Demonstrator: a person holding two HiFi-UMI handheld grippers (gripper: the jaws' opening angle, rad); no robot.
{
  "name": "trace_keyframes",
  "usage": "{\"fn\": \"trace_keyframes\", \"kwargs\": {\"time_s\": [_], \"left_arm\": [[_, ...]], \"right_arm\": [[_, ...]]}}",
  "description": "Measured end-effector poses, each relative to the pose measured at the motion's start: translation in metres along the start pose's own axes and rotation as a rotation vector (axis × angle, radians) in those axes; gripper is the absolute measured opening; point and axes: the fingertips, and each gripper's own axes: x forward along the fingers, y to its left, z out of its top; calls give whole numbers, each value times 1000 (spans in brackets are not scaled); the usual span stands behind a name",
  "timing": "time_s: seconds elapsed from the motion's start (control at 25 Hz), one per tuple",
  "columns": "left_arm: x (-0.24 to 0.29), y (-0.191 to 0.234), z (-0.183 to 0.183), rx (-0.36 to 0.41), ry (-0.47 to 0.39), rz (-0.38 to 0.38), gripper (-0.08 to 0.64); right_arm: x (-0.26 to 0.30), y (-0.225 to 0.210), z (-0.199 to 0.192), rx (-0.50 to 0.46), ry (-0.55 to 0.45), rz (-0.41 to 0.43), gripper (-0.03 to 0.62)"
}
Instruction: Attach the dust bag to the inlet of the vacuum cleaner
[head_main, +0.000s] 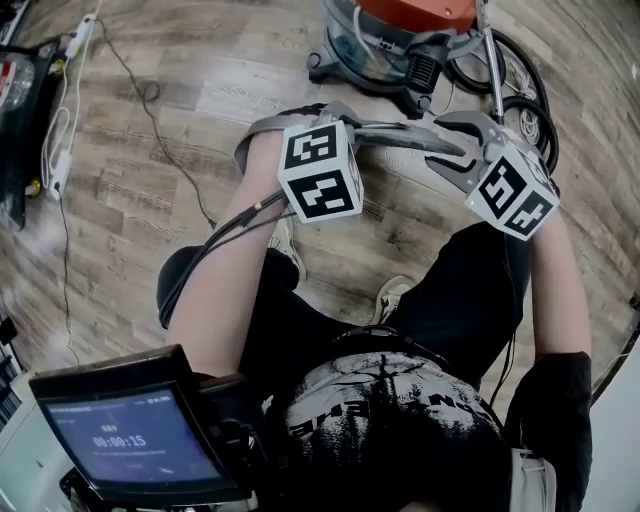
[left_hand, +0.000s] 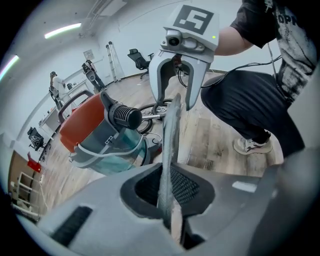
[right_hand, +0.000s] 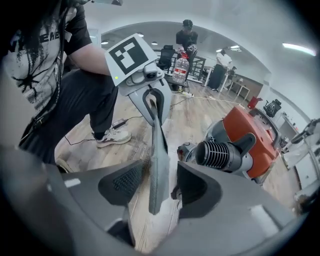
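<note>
Dust bag (right_hand: 159, 160): one, flat, grey
Vacuum cleaner (head_main: 400, 40): one, orange-topped
Left gripper (left_hand: 170, 195): pinching the bag
Right gripper (right_hand: 161, 186): jaws spread around the bag

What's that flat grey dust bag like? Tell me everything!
The dust bag is a thin, flat grey sheet that looks like felt. It is seen edge-on, held in the air between the two tongs. The left tongs pinch one end; the right tongs stand open around the other. The vacuum cleaner sits just beyond it.
</note>
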Motion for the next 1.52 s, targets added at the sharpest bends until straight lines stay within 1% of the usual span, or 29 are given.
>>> {"fn": "trace_keyframes", "kwargs": {"time_s": [0.08, 0.16, 0.2, 0.24, 0.36, 0.44, 0.68, 0.88, 1.12, 1.28, 1.52], "left_arm": [[-1, 1, 6, 13, -4, -3, 28], [-1, 1, 13, 35, -2, -6, 28], [0, 2, 17, 44, -3, -8, 28], [0, 2, 20, 50, -5, -8, 28], [0, 9, 30, 55, -16, 1, 28], [-1, 16, 36, 57, -31, 12, 29], [-13, 33, 54, 73, -75, 62, 37], [-23, 35, 66, 105, -101, 85, 38], [-21, 42, 61, 116, -120, 81, 36], [-16, 52, 57, 90, -130, 78, 37], [-1, 58, 53, 74, -143, 70, 37]], "right_arm": [[6, 3, 5, -47, 26, -16, 232], [14, 0, 9, -100, 62, -56, 230], [17, -3, 11, -122, 78, -77, 215], [19, -6, 12, -140, 92, -100, 186], [17, -19, 11, -171, 126, -186, 71], [12, -26, 9, -154, 127, -218, 48], [-5, -37, 11, -84, 110, -243, 34], [-17, -42, 6, 7, 86, -241, 32], [-10, -51, 8, 5, 112, -241, 32], [-4, -55, 10, 5, 125, -242, 32], [1, -65, 5, -10, 159, -258, 32]]}}
